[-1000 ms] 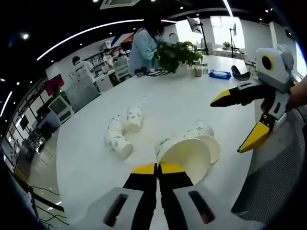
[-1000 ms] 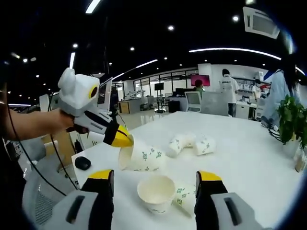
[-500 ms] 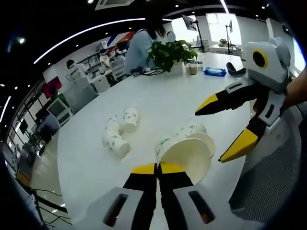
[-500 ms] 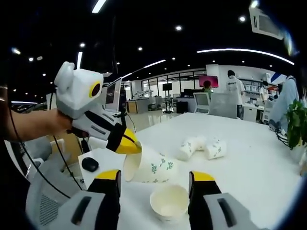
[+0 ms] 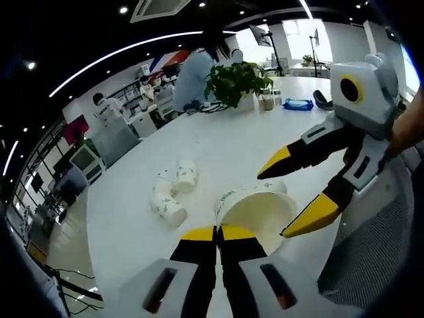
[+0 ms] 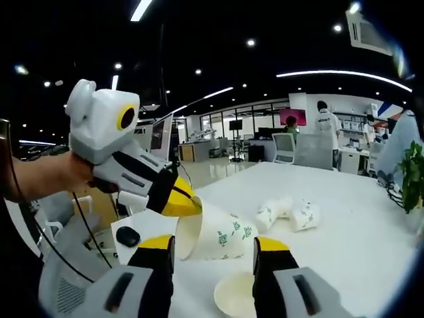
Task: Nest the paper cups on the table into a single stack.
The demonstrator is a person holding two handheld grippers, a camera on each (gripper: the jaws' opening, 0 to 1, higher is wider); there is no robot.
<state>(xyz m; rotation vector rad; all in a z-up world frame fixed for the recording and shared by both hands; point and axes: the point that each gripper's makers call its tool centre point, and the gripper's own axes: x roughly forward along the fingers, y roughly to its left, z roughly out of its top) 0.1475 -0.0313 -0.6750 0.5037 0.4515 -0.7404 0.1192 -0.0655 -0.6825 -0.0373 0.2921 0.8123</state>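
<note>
A: How much open room is there on the white tabletop [image 5: 232, 149]?

B: Plenty, bare toward twelve o'clock. Three green-printed white paper cups [image 5: 169, 192] lie tipped over at ten o'clock in the left gripper view.

A: And the held one?

B: The left gripper [image 5: 217, 233] has its fingers pinched on the rim of a white paper cup with green print [image 5: 255, 212], lying sideways, mouth toward the camera. The right gripper [image 5: 301, 189] stands spread wide around it.

A: Anything hidden?

B: Another open white cup [image 6: 233, 299] below is cut off by the right gripper's fingers [image 6: 267, 248].
</note>
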